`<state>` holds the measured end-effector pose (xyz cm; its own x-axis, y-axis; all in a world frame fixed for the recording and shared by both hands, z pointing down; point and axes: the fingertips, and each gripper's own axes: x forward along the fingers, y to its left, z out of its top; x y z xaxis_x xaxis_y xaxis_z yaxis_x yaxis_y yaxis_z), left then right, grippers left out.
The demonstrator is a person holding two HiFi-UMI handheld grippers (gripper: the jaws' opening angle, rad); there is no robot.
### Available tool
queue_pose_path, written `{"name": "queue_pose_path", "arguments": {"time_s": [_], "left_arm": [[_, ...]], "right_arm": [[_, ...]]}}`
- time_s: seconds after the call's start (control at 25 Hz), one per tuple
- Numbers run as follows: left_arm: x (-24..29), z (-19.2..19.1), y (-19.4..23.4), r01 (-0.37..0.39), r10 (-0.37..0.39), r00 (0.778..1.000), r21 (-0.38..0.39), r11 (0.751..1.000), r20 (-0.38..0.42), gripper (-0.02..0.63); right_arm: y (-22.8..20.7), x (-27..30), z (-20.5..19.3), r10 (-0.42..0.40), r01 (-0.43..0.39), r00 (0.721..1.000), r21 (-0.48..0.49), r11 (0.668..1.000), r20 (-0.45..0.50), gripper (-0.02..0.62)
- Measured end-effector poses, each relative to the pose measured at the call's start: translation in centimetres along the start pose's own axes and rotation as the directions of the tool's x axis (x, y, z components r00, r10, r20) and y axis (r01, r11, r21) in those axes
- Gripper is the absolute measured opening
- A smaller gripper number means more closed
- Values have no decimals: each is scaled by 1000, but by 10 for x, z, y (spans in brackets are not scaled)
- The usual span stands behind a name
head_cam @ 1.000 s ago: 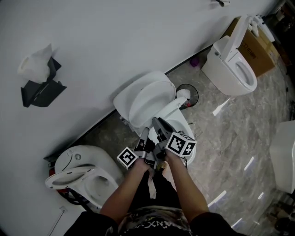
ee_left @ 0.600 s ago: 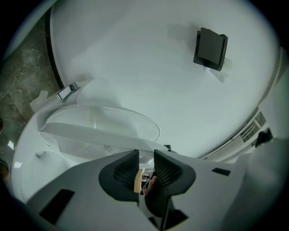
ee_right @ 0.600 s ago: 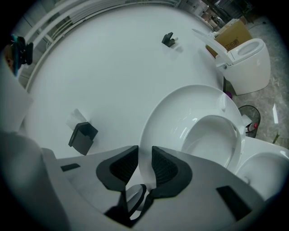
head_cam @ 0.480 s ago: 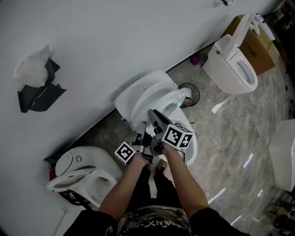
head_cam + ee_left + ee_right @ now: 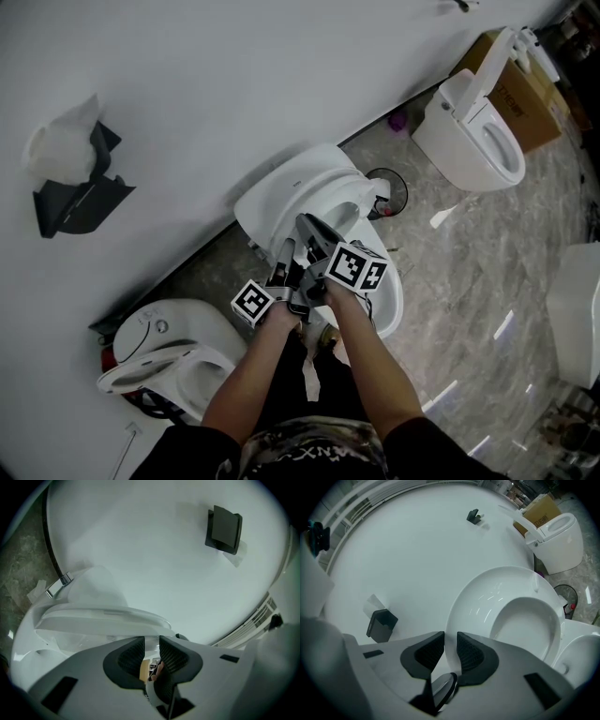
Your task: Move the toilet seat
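Note:
The middle toilet (image 5: 386, 292) has its white toilet seat (image 5: 323, 197) tipped up towards the wall. Both grippers hold its near edge side by side. My left gripper (image 5: 281, 253) is shut on the rim, which shows edge-on as a white band (image 5: 103, 618) running into the left gripper's jaws (image 5: 151, 651). My right gripper (image 5: 309, 232) is shut on the same white edge. In the right gripper view that edge drops between the right gripper's jaws (image 5: 450, 651), with the seat's ring (image 5: 555, 620) and its opening to the right.
A second toilet (image 5: 478, 131) with its lid up stands at the upper right beside a cardboard box (image 5: 530, 94). A third toilet (image 5: 159, 356) sits at the lower left. A black holder with a white bag (image 5: 75, 178) hangs on the wall. A black round thing (image 5: 386, 192) lies behind the bowl.
Both grippers have moved towards the wall with the seat's edge between their jaws. The seat has swung closer to the wall.

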<state>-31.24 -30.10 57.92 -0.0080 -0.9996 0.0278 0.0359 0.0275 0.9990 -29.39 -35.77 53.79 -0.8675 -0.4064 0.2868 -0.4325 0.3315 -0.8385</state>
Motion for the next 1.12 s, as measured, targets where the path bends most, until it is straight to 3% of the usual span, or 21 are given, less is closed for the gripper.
{"name": "queue_pose_path", "arguments": {"time_s": [0.52,0.64,1.12], "left_arm": [[6,11,2,-19,19,1000,9,1000,8,98],[3,10,-8,-9,9,1000,28,1000,7,98],[-3,-6,-107,97,-90,995,187,977,-46,49]], "right_arm": [[1,8,9,6,-6,1000,3,1000,14,74],[0,-1,15,-2,2,1000,5,1000,31,31],[58,-72,57,47,-39,994,-73,997,100,5]]}}
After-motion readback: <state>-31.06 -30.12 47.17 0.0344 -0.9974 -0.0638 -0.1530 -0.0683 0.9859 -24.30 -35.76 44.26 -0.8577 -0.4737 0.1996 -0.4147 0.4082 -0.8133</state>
